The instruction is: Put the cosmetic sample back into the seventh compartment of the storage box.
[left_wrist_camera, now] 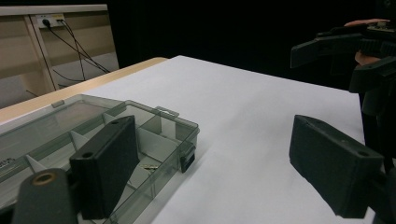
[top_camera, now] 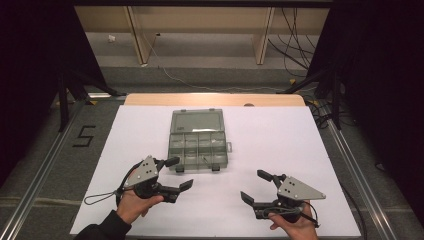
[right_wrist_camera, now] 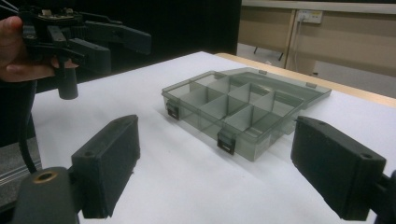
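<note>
Gripping a two-jaw tool in each hand, a person works at a white-covered table (top_camera: 300, 140) seen from the high view; at the lower right of the frame the right gripper (top_camera: 257, 186) hangs with its jaws spread wide and nothing between them; at the lower left the left gripper (top_camera: 179, 173) is likewise wide open and empty, its upper jaw just beside the near left corner of a clear compartment box (top_camera: 198, 140); the box sits at the centre of the frame, lid laid open flat behind it, two dark latches on its near wall; in the left gripper view a small brass-coloured item (left_wrist_camera: 149, 166) lies in a near compartment; beyond the table, at the top of the frame, cables trail across a grey floor (top_camera: 200, 75).
</note>
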`<state>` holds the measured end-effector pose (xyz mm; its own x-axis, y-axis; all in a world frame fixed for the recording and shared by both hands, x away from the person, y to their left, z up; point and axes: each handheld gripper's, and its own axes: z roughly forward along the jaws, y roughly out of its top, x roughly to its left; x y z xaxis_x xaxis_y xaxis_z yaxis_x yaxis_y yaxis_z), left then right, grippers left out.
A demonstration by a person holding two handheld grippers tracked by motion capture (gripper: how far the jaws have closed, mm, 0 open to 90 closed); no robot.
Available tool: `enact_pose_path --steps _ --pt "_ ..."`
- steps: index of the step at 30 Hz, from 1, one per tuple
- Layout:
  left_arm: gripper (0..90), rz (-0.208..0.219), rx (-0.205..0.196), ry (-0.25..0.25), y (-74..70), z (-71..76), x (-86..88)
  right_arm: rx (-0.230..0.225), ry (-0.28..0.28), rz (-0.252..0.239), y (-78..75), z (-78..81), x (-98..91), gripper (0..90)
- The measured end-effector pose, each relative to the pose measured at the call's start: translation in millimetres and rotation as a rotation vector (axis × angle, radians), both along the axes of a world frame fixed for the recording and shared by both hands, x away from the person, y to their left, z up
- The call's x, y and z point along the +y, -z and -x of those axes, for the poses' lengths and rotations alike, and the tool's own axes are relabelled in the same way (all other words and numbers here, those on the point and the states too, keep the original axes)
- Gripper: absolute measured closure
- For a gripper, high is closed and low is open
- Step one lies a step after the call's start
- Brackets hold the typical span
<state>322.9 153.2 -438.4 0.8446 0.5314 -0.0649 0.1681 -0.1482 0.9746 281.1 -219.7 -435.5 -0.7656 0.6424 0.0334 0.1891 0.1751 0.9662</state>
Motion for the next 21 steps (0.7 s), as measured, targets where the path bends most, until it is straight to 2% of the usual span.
enact_pose_path --steps 3,6,10,13,14,18,21 --pt "15.7 0.018 -0.001 0.0 1.4 2.5 0.8 -0.008 -0.003 -0.002 0.1 -0.6 -0.1 16.6" --pt "15.7 0.021 -0.007 -0.005 2.1 4.5 3.5 0.003 0.001 0.001 -0.1 0.3 0.2 16.6" --pt "15.6 0.018 0.007 -0.024 4.7 8.3 5.6 0.005 -0.005 -0.005 0.1 0.1 0.2 16.6" --pt "15.6 0.005 0.001 -0.021 5.7 10.3 6.7 0.003 -0.004 -0.003 0.1 0.0 0.1 16.6" --pt "15.6 0.007 0.002 -0.022 5.7 11.0 7.2 -0.009 0.006 0.001 0.1 -0.3 0.1 16.6" --pt "15.5 0.006 0.005 -0.028 7.2 13.3 10.4 -0.003 0.003 0.005 -0.1 0.0 -0.2 16.6" --pt "15.5 -0.016 0.005 -0.019 10.2 15.4 11.7 -0.006 0.005 0.002 0.2 -0.1 0.1 16.6"
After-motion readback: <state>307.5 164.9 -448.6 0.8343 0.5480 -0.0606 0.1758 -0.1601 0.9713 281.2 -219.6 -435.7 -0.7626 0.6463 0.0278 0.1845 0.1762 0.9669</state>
